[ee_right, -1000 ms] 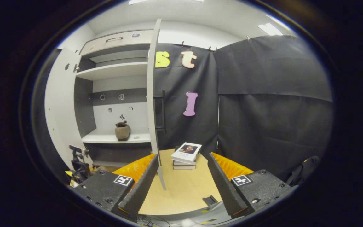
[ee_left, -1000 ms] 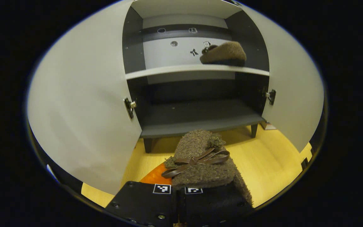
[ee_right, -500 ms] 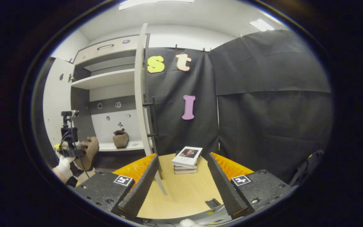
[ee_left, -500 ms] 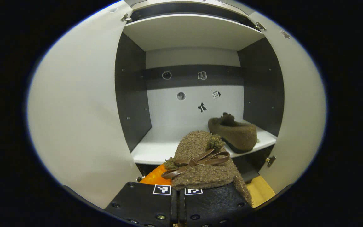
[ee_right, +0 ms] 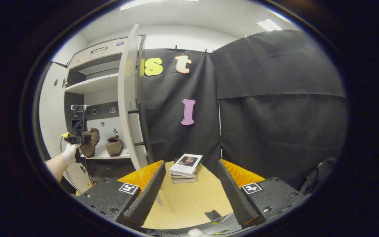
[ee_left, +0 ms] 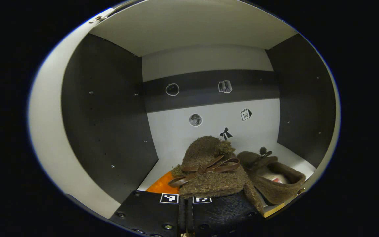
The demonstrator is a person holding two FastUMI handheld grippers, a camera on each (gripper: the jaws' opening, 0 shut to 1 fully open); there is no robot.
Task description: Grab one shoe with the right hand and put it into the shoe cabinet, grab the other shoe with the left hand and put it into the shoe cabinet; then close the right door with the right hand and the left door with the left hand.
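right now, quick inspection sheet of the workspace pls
surface: white cabinet shelf; wooden table under the right gripper.
job's things: first shoe on the shelf; second shoe in the left gripper, over the shelf; right door open.
clutter: stack of books on the table.
grippers: left gripper shut on the second shoe; right gripper open, holding nothing.
cables: dark cable at the left gripper.
surroundings: black cloth wall; gloved hand holding the left gripper.
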